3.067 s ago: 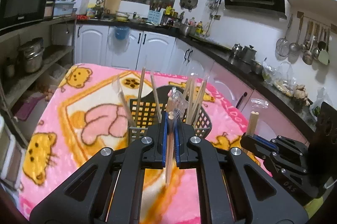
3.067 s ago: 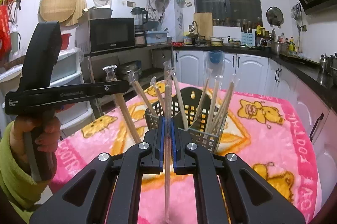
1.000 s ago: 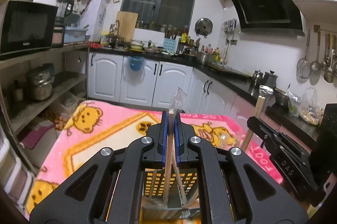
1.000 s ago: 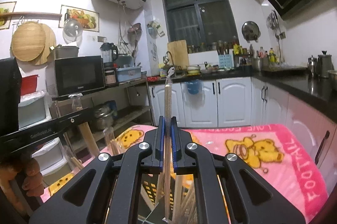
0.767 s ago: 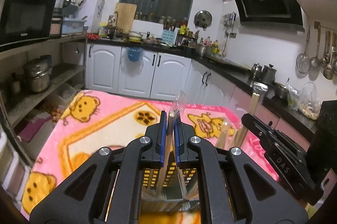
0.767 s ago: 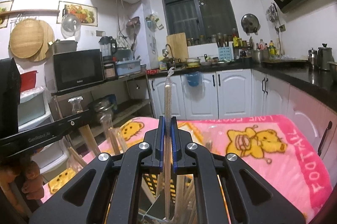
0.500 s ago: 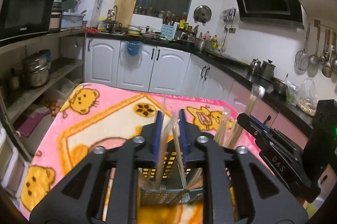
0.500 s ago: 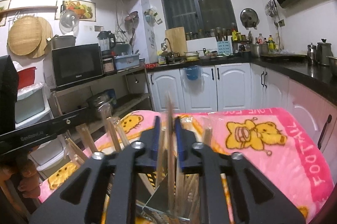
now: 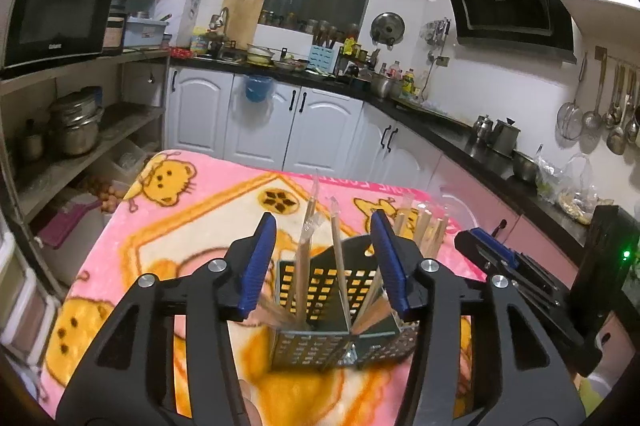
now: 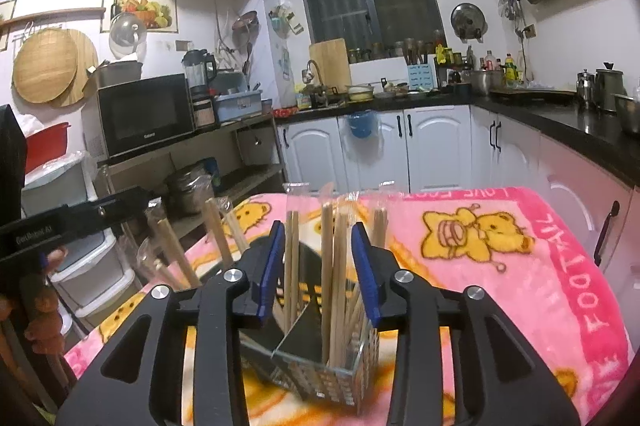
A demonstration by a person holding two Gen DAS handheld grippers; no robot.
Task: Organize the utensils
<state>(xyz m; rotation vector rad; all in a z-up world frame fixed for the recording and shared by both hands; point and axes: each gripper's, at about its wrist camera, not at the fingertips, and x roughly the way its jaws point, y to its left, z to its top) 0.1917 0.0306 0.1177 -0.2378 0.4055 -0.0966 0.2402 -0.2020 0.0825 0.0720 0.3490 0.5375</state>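
Both grippers have let go since a second ago: then each was pinched on a wrapped chopstick, and those sticks now stand loose in the holder. Jaws of the left gripper (image 9: 324, 262) are opening, its blue pads apart with sticks between them but untouched; jaws of the right gripper (image 10: 318, 268) are opening likewise, nothing pressed.

Much is hard to read. A blurred stick at about 7 o'clock of the holder in the left view smears into streaks, the gripper bodies cut off the holder's base, and how many sticks stand inside cannot be counted (their clear wrappers blend together).

The perforated black utensil holder (image 9: 320, 314) sits on the pink cartoon-print blanket (image 9: 168, 226), at 6 o'clock of each view's centre, split by inner dividers. Pale wooden chopsticks (image 10: 334, 266) stand mostly upright in it, some leaning toward 1 o'clock, several tipped with plastic sleeves. In the right view a person's hand (image 10: 38, 306) shows at 8 o'clock.
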